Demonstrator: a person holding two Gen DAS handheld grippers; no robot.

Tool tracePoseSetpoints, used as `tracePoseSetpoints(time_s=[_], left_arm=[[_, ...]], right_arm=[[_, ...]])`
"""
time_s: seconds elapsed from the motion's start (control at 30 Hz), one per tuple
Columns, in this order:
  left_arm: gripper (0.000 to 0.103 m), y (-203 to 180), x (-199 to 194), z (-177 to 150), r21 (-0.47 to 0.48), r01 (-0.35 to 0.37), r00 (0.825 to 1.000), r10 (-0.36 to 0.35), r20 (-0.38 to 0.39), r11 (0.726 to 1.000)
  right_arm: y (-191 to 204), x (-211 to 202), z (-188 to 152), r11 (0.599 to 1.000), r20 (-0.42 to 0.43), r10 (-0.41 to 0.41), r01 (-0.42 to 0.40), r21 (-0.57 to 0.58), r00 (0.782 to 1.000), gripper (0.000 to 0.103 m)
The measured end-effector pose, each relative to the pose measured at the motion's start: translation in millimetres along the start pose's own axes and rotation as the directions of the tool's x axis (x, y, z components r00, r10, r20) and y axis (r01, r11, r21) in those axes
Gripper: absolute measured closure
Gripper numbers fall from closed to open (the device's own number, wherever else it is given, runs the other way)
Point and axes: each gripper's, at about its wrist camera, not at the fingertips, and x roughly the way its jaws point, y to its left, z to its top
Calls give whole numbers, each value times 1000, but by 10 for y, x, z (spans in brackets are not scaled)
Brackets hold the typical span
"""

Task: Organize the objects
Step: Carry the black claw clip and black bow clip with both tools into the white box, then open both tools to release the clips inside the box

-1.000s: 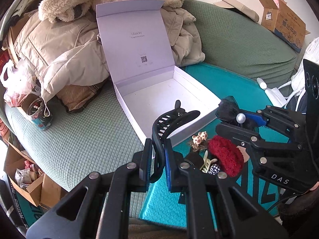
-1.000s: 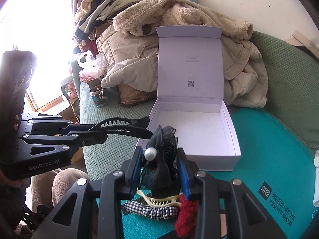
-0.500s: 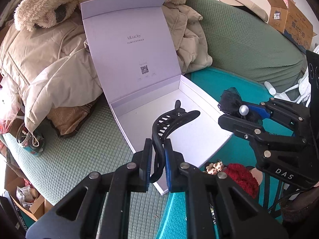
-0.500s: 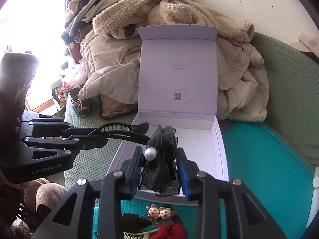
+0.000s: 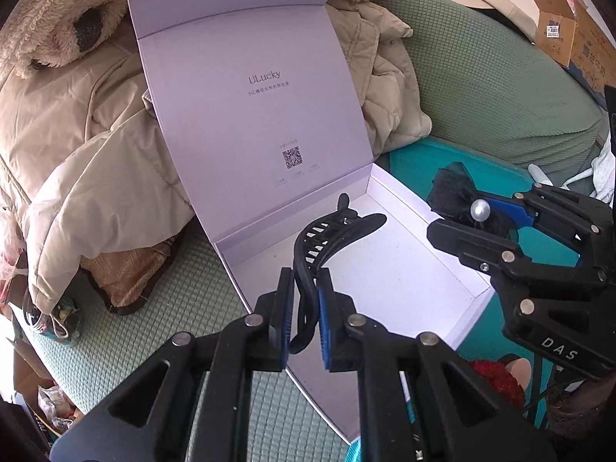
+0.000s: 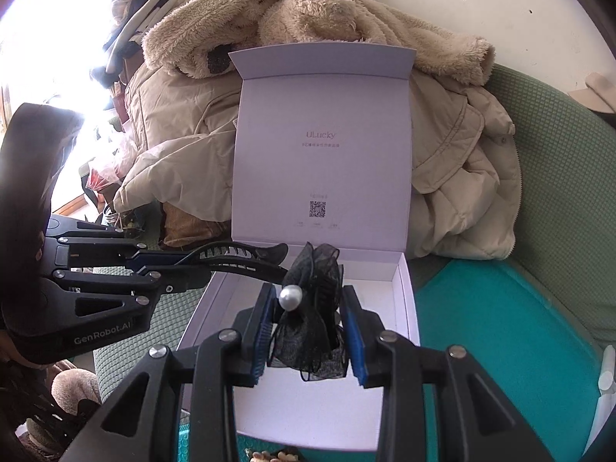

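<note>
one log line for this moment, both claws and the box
left claw: shut on black banana hair clip | right claw: shut on black bow clip with pearl | both over open lilac box | box: nothing inside

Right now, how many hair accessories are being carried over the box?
2. The black claw clip is clamped in the left gripper; the black mesh bow with a pearl is clamped in the right gripper. Others near the box's front edge are mostly hidden.

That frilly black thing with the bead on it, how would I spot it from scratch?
Find the open lilac box on the green sofa. Above its tray, the right gripper clamps a black gauze bow. Its white pearl sets it apart from the toothed black hair claw beside it.
</note>
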Motion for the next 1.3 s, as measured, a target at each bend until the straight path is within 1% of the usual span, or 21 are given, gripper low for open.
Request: tracePoseSetpoints(time_s=[0.23,0.37,0.53,0.63,0.73,1.0,1.3], left_arm=[[92,84,262,167,8,-22,1000,22,9,1000],[92,54,411,226,44,-67,998,66,19,997],[92,102,650,294,37,-58,998,58,-6,998],[92,140,795,327,39,-75,997,76,-16,996],[92,186,948,352,31,-58,998,59,-37,998],[92,134,1267,349,44,-54,995,58,-76,998],[92,111,1521,333,3,-43,993,43,-110,999]], right_arm=[[-103,255,115,1000,-11,-14,14,-8,1000,69],[-167,416,123,1000,-25,-9,9,-3,1000,69],[-234,655,95,1000,-63,3,-3,1,998,69],[-276,778,96,1000,-80,-1,1,-1,997,69],[-296,894,93,1000,-98,4,-5,-5,995,69],[-311,1129,45,1000,-142,7,-9,-12,990,69],[-368,1273,-64,1000,-205,-14,14,-4,979,69]])
